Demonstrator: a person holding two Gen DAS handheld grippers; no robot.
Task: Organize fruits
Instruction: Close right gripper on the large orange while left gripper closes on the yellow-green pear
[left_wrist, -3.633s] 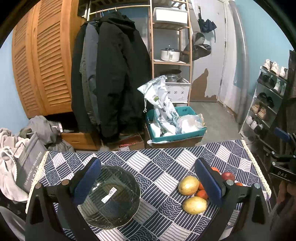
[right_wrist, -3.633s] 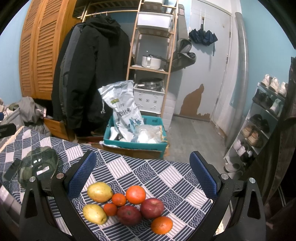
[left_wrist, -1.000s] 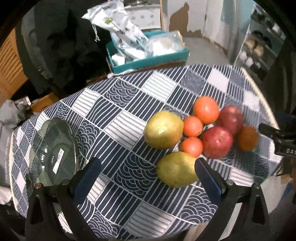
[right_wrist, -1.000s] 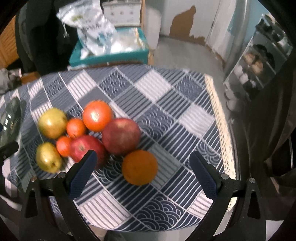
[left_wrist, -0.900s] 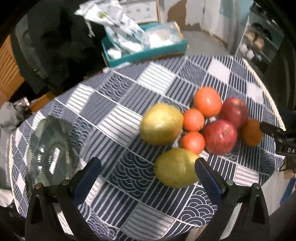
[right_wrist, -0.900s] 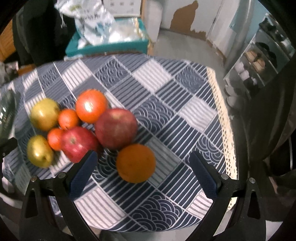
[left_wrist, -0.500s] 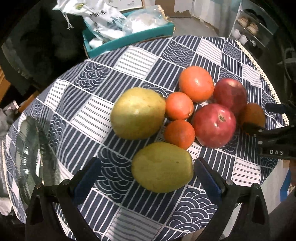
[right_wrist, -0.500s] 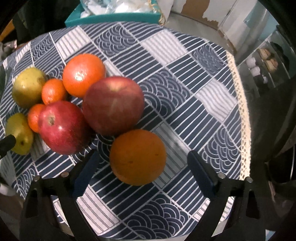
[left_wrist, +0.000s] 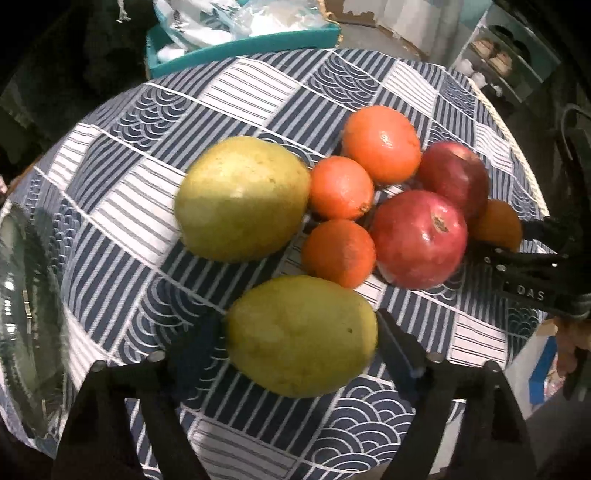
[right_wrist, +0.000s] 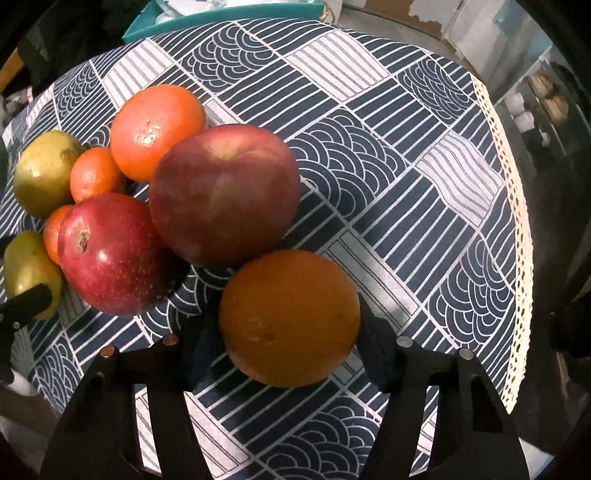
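On the checked tablecloth (left_wrist: 258, 85) lies a cluster of fruit. My left gripper (left_wrist: 301, 332) points down over the nearer yellow-green pear (left_wrist: 301, 343); its jaws are closing and both pads touch the pear's sides. A second pear (left_wrist: 242, 197), two small oranges (left_wrist: 340, 186) and two red apples (left_wrist: 419, 238) lie beyond it. My right gripper (right_wrist: 290, 325) is closing on the dark orange (right_wrist: 290, 317) at the cluster's right end, pads against both its sides. Both fruits rest on the cloth.
A glass bowl (left_wrist: 26, 314) stands at the table's left edge. The lace-trimmed table edge (right_wrist: 517, 221) runs close on the right of the orange. A teal crate (left_wrist: 240, 48) with bags sits on the floor behind the table.
Both grippers have come down onto the fruit. Their jaws, wide apart before, have closed in: the left around the near pear, the right around the dark orange.
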